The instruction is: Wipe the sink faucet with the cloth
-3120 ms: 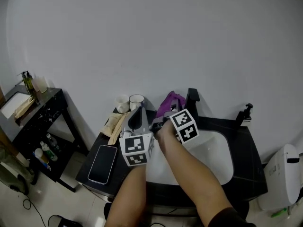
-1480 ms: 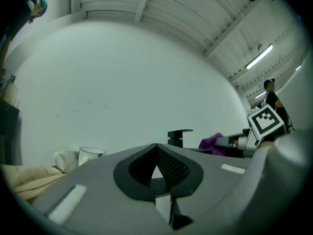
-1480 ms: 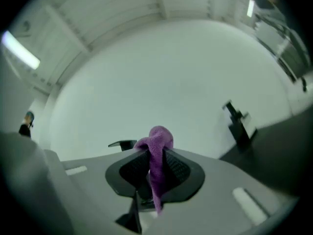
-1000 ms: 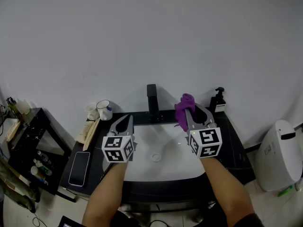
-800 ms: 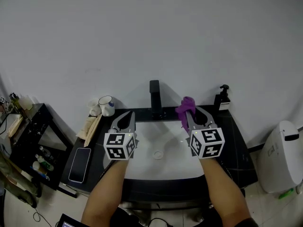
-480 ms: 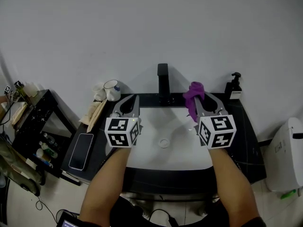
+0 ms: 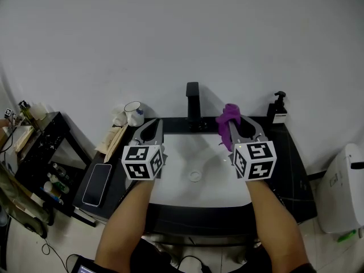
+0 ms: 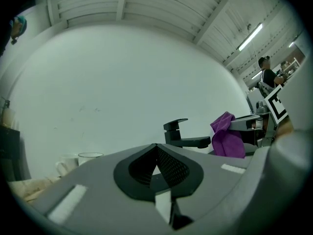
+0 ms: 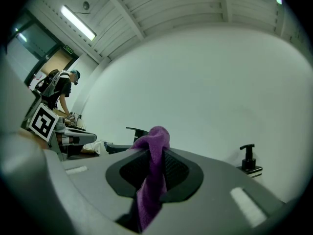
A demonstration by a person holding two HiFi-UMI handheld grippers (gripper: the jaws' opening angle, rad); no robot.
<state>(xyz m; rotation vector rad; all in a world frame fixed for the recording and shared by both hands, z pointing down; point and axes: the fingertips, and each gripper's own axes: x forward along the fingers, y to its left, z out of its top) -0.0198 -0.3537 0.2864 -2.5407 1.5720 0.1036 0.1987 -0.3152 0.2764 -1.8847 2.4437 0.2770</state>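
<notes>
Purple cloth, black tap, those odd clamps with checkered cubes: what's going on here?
A person is standing over a white sink, holding a two-jaw gripper in each hand. The right gripper is clamped on a purple cloth, held above the basin just right of the black faucet and apart from it. The left gripper is shut with nothing in it, over the sink's left side. No wiping of the faucet is under way yet.

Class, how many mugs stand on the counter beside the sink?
2: a dark-rimmed mug left of the faucet, and a white mug just left of it. No others show.
</notes>
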